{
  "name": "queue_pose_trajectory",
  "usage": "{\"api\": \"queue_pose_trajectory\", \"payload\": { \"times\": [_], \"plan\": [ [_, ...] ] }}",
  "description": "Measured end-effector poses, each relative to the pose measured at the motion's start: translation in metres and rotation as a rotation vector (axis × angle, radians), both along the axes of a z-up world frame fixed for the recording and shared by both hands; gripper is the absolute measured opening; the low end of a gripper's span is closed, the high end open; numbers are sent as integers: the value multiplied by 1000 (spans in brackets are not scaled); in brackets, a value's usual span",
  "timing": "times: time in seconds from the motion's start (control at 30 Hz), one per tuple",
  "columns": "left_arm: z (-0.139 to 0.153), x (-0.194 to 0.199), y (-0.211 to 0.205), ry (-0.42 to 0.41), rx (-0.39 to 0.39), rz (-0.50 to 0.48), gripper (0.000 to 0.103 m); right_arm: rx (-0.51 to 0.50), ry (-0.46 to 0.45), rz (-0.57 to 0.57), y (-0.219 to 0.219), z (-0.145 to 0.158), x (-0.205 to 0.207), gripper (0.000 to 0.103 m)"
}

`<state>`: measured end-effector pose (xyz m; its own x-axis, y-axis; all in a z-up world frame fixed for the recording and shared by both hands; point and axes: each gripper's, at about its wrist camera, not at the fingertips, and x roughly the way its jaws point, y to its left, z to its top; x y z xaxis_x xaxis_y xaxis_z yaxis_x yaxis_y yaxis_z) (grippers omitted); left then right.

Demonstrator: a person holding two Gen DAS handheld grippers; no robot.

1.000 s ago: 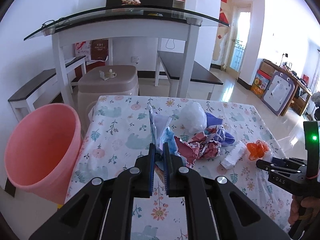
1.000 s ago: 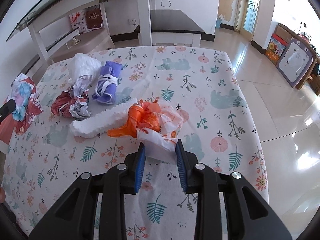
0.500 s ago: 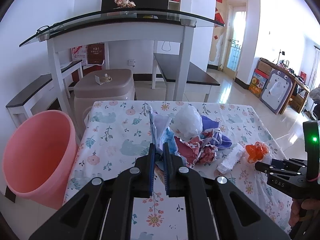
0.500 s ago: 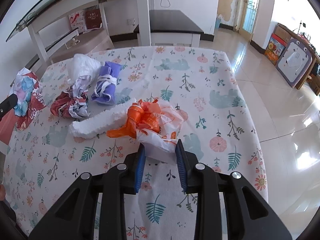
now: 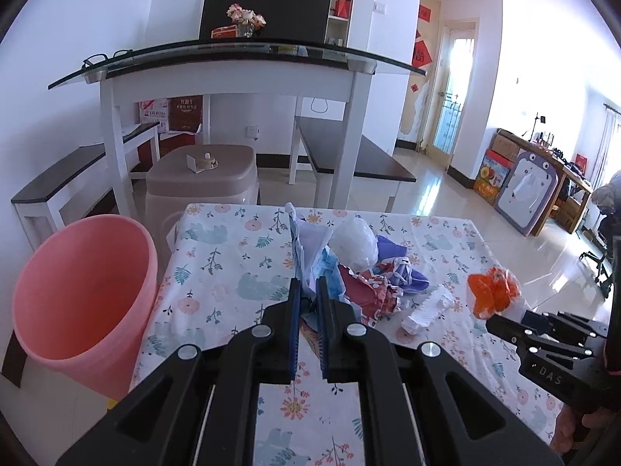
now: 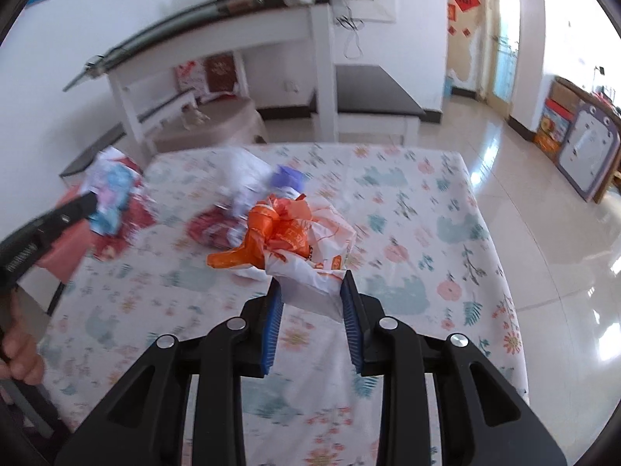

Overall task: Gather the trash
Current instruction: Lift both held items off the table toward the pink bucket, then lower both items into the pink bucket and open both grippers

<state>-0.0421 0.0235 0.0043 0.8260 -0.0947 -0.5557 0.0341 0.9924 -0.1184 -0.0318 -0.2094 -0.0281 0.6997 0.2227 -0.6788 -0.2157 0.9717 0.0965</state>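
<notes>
My left gripper [image 5: 306,291] is shut on a crumpled blue, white and red wrapper [image 5: 310,256] and holds it above the floral tablecloth [image 5: 233,272]. It also shows in the right wrist view [image 6: 112,198]. My right gripper [image 6: 310,291] is shut on an orange and white plastic bag [image 6: 299,244] and holds it lifted off the table; the bag also shows in the left wrist view [image 5: 493,297]. A pink bin [image 5: 81,299] stands at the table's left edge. On the cloth lie a white bag [image 5: 355,242], a purple wrapper [image 5: 403,275], a red patterned wrapper [image 5: 368,295] and a white foam strip [image 5: 427,308].
A beige plastic stool [image 5: 202,182] stands behind the table, beyond it a white glass-topped desk [image 5: 233,73] and dark benches [image 5: 349,155]. Shiny floor tiles [image 6: 543,194] lie to the right.
My right gripper has lifted the orange and white bag off the cloth and tilted up. My left gripper has risen a little with its wrapper.
</notes>
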Motion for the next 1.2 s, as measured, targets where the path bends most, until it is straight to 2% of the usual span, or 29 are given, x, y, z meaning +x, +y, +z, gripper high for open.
{"api": "queue_pose_trajectory", "payload": {
  "times": [0.17,0.37,0.73,1.0,1.2],
  "plan": [
    [6,-10,10,-26,-19,8,7,16,-45,67,21,17,-8,30],
    [9,-21,26,-50,-45,27,7,10,-60,116,43,31,-4,30],
    [19,-32,55,-98,-42,77,7,8,-70,249,96,51,6,30],
    [29,-47,108,-139,-40,228,7,56,-28,429,162,53,21,30],
    [20,-59,161,-103,-20,385,7,77,3,563,217,50,33,30]
  ]
}}
